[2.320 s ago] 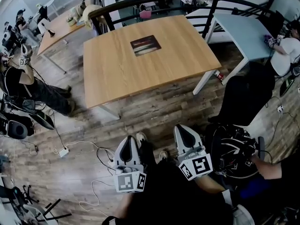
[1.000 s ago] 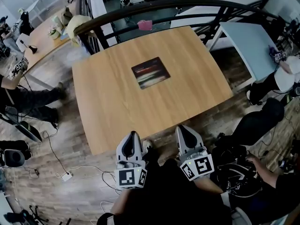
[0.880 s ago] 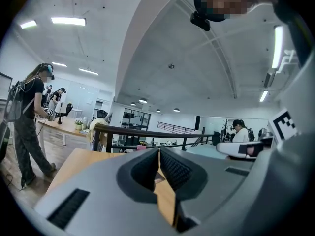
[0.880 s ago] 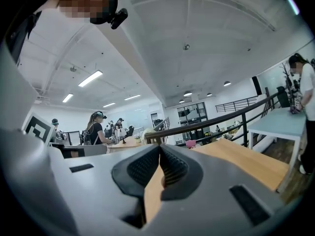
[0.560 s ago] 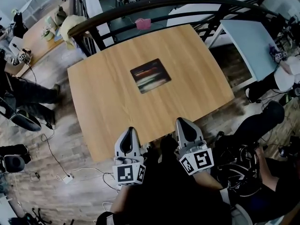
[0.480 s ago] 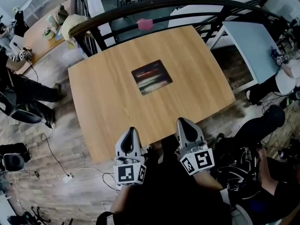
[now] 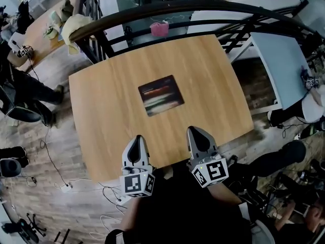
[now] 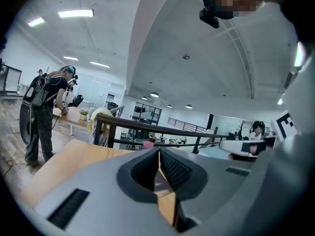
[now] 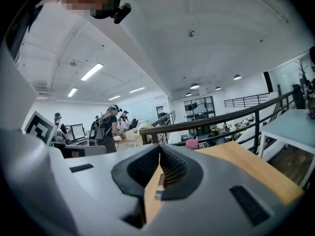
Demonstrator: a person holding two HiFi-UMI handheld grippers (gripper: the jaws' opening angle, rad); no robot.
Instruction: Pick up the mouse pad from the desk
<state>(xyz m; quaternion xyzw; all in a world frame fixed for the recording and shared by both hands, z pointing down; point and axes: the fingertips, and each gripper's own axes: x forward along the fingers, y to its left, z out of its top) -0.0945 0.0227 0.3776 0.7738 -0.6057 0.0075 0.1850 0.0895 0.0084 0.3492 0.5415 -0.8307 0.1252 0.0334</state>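
Plainly, the mouse pad (image 7: pixel 161 95) lies flat near the middle of the wooden desk (image 7: pixel 101 111), at the centre of the head view. It is a dark rectangle with reddish and pale streaks. Its long axis runs left to right across the frame, with the right end tipped slightly toward the top. Both grippers sit at the lower centre of the frame, over the desk's near edge and well apart from the pad. The left gripper (image 7: pixel 136 142) has its jaws pressed together on nothing. The right gripper (image 7: pixel 196 134) is likewise closed and empty. Both tips point up the frame toward the pad. Beyond the dark railing (image 7: pixel 203 6) sits a pink thing (image 7: pixel 159 28), too small to tell what it is.
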